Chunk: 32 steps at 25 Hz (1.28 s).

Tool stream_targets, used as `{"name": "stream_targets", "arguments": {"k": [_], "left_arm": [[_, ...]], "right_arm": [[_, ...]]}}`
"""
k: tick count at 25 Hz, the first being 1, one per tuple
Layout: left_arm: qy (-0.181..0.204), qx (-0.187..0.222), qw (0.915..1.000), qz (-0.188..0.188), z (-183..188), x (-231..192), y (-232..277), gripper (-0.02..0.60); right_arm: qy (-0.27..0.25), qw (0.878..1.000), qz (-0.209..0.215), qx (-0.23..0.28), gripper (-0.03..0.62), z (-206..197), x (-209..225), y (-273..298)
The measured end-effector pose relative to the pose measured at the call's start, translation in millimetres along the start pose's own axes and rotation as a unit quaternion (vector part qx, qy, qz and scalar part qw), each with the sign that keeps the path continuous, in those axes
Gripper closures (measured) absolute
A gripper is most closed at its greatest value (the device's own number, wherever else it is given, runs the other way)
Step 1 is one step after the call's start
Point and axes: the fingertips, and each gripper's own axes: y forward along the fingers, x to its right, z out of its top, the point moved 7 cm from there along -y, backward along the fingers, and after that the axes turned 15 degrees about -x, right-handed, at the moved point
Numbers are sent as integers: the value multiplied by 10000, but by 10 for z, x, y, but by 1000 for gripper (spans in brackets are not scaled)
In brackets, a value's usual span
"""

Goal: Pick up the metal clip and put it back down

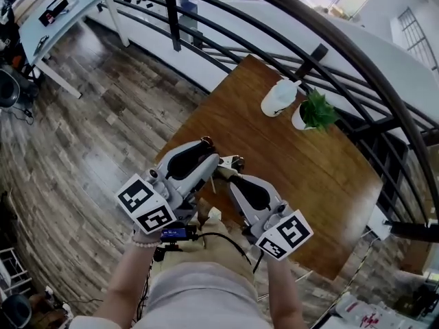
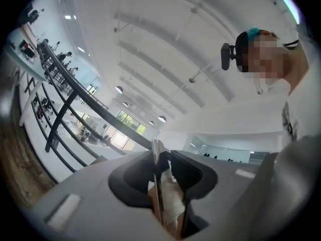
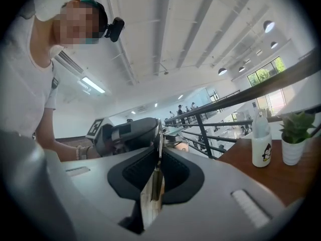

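gripping a thin blade of the metal clip [image 3: 159,129], the right gripper [image 3: 159,152] was seen with its jaws drawn nearly together on it; the left gripper [image 2: 164,159] was likewise closed on another blade of that clip. the clip was held in the air between the two tips, over the near side of the wooden table [image 1: 322,170], well apart from the white bottle [image 1: 279,98] and potted plant [image 1: 317,112] at its far edge.
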Motion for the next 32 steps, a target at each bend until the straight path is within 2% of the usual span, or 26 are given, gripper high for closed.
{"name": "stream_targets", "arguments": {"k": [10,15,23,32], "left_arm": [[455,265,9985,-119,289,316,-171,471],[713,305,9969,-137,364,439,-190,472],[853,465,9951,-204,463,535,-186,479],[933,500,9942,-172,502,575,-203,479]], "right_arm": [[-531,9981,-135,278,537,265,-243,-160],[-625,9971,-171,395,536,325,-302,-242],[-844,9950,-184,500,537,427,-328,-316],[-836,9946,-182,583,538,448,-369,-332]]}}
